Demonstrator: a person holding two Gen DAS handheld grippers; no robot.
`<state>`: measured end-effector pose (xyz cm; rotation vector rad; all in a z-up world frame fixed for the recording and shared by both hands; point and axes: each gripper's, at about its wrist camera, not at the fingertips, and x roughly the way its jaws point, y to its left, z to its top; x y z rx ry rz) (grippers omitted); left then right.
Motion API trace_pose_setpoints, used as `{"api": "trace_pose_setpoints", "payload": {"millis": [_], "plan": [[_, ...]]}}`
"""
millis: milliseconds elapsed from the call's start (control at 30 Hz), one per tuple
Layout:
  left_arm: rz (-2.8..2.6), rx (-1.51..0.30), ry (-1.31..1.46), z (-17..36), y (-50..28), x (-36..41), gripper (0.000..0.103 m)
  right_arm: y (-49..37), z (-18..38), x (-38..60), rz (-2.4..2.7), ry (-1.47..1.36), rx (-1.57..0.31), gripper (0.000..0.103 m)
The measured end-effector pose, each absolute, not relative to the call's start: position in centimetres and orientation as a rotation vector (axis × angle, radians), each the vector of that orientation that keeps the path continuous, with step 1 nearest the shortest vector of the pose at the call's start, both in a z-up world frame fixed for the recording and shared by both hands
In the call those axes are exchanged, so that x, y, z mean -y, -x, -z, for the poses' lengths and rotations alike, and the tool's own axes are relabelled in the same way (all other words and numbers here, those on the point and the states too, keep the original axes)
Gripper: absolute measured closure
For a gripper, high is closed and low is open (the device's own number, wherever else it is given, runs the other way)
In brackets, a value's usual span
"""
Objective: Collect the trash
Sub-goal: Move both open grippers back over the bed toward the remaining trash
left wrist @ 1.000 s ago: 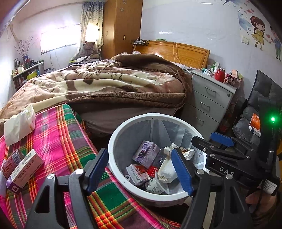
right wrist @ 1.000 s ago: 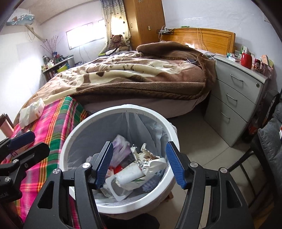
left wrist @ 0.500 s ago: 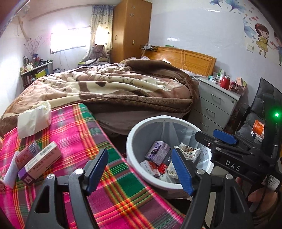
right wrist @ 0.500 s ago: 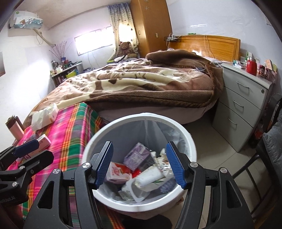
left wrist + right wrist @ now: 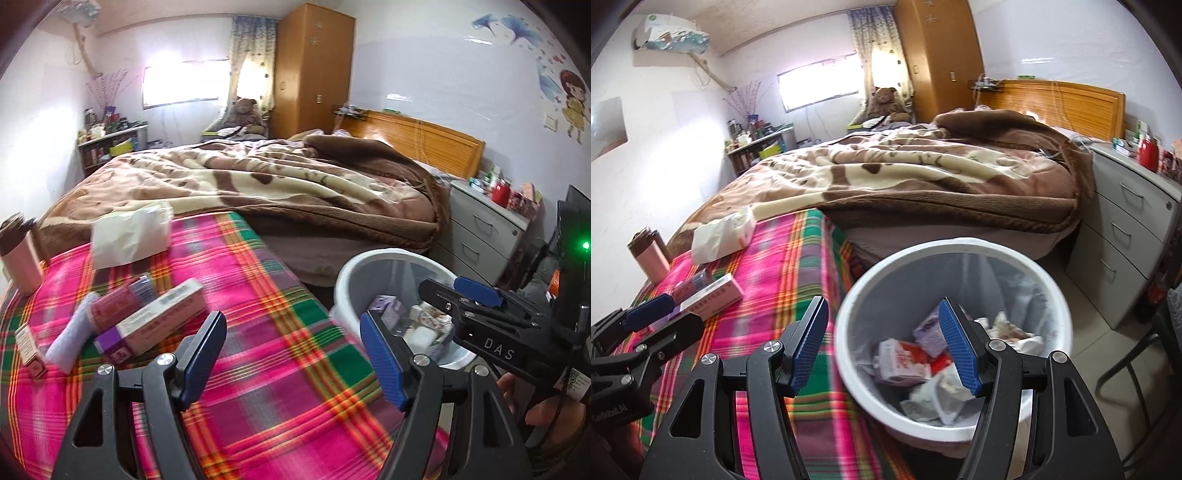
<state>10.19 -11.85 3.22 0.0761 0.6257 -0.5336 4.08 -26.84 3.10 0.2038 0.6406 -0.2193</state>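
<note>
A white trash bin (image 5: 960, 249) with a liner stands beside the plaid-covered table (image 5: 280, 376); it holds several cartons and crumpled papers (image 5: 905, 363). The bin also shows in the left wrist view (image 5: 354, 269). On the table lie a pink-and-purple box (image 5: 155, 325), a red tube (image 5: 118, 304), a white roll (image 5: 72, 339), a small box (image 5: 29, 349) and a white tissue pack (image 5: 131, 232). My left gripper (image 5: 291, 354) is open and empty over the table. My right gripper (image 5: 882, 347) is open and empty, at the bin's left rim.
A pink flask (image 5: 20, 254) stands at the table's left edge. A bed with a brown blanket (image 5: 280, 184) lies behind. A grey drawer unit (image 5: 1126, 236) stands right of the bin, and a dark chair (image 5: 1145, 350) at the far right.
Both grippers have swung left, away from over the bin toward the table. The boxes and tissue pack have come further into view. Both stay open and empty.
</note>
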Motion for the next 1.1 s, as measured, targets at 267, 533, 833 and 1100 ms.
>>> {"api": "trace_pose_setpoints", "payload": {"millis": [267, 533, 833, 1100], "plan": [[0.45, -0.632, -0.028, -2.7, -11.2, 7.2, 0.026, -5.8, -2.7, 23.6, 0.147, -0.2, -0.663, 0.039], [0.374, -0.648, -0.001, -2.0, -12.5, 3.2, 0.026, -7.7, -2.1, 20.8, 0.09, -0.197, -0.696, 0.039], [0.319, -0.669, 0.009, -1.3, -14.2, -0.3, 0.025, -10.2, -0.8, 18.1, 0.037, -0.203, -0.76, 0.039], [0.277, -0.692, 0.014, -0.8, -15.4, -3.0, 0.025, -12.5, -0.3, 15.7, -0.01, -0.228, -0.802, 0.039]]}}
